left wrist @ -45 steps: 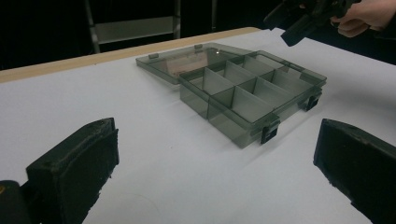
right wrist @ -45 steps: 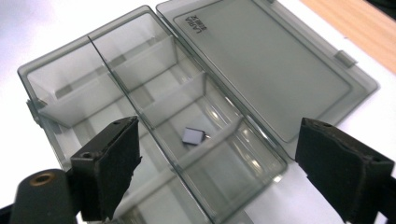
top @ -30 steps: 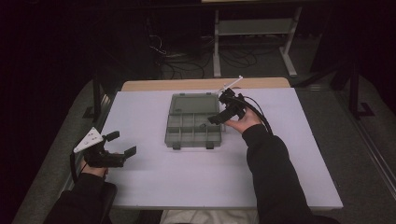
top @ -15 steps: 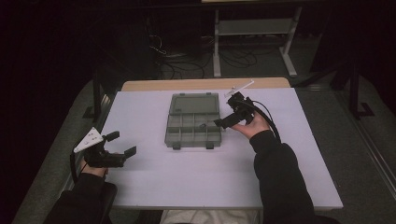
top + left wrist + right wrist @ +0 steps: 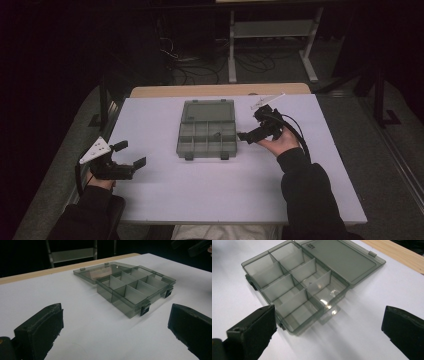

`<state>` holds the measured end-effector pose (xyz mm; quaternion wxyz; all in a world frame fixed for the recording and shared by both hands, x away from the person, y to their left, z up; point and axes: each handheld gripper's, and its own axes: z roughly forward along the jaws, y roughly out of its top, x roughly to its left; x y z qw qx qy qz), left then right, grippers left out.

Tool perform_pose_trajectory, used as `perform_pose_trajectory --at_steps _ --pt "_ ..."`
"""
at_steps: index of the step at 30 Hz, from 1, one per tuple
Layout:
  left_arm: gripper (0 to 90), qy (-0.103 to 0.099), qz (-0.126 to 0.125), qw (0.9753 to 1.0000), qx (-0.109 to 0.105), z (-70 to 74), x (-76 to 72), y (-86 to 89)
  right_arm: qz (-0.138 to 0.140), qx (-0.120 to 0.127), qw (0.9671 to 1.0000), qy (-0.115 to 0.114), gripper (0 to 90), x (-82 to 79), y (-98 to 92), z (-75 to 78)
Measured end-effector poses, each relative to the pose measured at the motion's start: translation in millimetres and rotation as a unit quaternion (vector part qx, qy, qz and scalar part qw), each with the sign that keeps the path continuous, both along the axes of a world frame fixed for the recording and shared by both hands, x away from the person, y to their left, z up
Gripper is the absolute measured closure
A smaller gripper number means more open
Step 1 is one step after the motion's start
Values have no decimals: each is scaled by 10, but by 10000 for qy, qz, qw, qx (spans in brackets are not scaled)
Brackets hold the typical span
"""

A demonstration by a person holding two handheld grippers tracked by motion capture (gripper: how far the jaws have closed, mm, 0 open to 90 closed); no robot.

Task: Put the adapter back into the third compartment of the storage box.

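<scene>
A smoky grey compartment box point(image 5: 207, 137) lies at the table's middle, its lid point(image 5: 209, 111) folded flat open behind it. Thin dividers split it into several cells; I see nothing sizeable in them. My right gripper point(image 5: 251, 126) hovers just right of the box, open with nothing between its jaws. The right gripper view has the box point(image 5: 294, 290) ahead and to the left of my right gripper point(image 5: 329, 322). My left gripper point(image 5: 131, 154) rests open near the table's left front. From my left gripper point(image 5: 113, 322), the box point(image 5: 135, 288) stands a little way off.
The white tabletop point(image 5: 225, 190) has a wooden strip point(image 5: 220, 90) along its far edge. Beyond it stand a pale metal rack point(image 5: 272, 30) and cables on the dark floor. A person's dark sleeves point(image 5: 310, 195) come in from the bottom.
My right gripper has drifted right and slightly toward the person, from over the box's right edge to beside it. The left gripper and the box have stayed put.
</scene>
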<state>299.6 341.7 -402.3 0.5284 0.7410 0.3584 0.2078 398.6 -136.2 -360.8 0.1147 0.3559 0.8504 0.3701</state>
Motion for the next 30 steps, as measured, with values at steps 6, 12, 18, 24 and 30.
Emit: perform_pose_trajectory --at_steps 6,12,18,24,30 --pt "0 -3 6 10000 4 0 -1 0 -36 93 9999 -43 0 -114 -117 -2" --pt "0 -5 9 10000 8 1 -2 0 -74 203 9998 -37 0 -214 -228 -38" --pt "0 0 21 10000 0 1 -3 2 -155 367 9992 -53 0 -315 -351 -62" --pt "0 -6 19 10000 1 2 -3 1 -219 529 9983 -70 0 -422 -444 -87" --pt "0 -7 16 10000 7 2 -4 1 -259 680 9972 -179 0 -538 -541 -134"
